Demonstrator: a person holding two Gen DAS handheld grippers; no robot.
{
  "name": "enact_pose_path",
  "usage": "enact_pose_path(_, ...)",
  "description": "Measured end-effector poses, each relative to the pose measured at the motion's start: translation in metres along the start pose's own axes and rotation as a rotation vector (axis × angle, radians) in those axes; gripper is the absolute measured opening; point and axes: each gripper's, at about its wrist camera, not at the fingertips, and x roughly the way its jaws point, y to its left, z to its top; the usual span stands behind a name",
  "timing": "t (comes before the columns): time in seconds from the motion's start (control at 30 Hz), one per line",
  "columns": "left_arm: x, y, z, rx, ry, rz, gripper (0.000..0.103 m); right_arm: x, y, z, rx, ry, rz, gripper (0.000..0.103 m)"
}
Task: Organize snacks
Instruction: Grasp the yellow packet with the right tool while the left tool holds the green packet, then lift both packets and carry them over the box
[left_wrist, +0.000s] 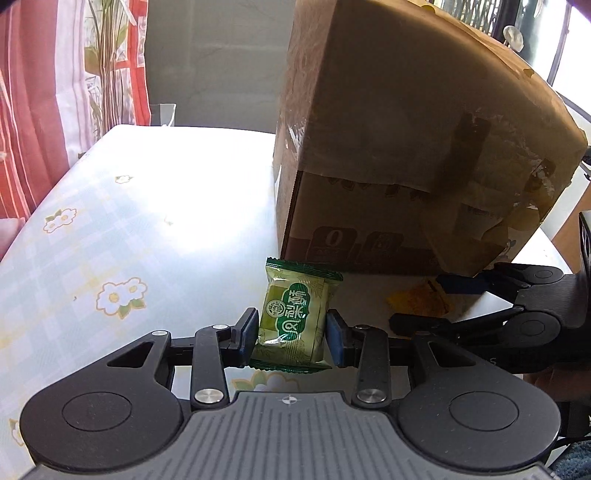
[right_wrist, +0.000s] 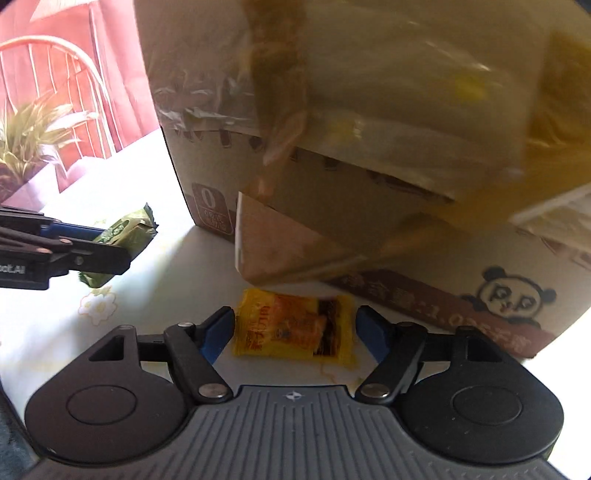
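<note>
1. The left gripper (left_wrist: 291, 334) holds a green snack packet (left_wrist: 295, 314) upright, its blue pads pressed on the packet's two sides; the packet hangs above the table (left_wrist: 110, 206), just in front of the near left corner of the cardboard box (left_wrist: 406, 147)
2. To do this well, keep that squeeze steady and carry the green packet up over the box's top edge before letting go; the wrapper looks slippery and could twist out
3. The table wears a pale checked cloth with flowers; it is bare toward its left edge
4. The yellow snack packet (right_wrist: 295, 325) lies flat on the table by the box's near wall, under a hanging flap (right_wrist: 280, 243)
5. The right gripper (right_wrist: 295, 325) stands wide apart around the yellow packet, one finger at each end, neither touching it
6. Judgement: lower the fingers to the cloth, then close across the packet's ends, staying clear of the flap
</note>
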Motion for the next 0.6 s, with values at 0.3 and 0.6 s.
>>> enact_pose_path(0.3, 0.015, 0.005, 0.005, -0.004, 0.012, -0.003, 0.041, -0.011, 0.003, -0.018, -0.012, -0.038, -0.007, 0.067)
enact_pose_path(0.6, 0.014, -0.001, 0.008, -0.002, 0.013, -0.008, 0.041, -0.037, -0.007, -0.038, 0.064, -0.103, 0.053, 0.049)
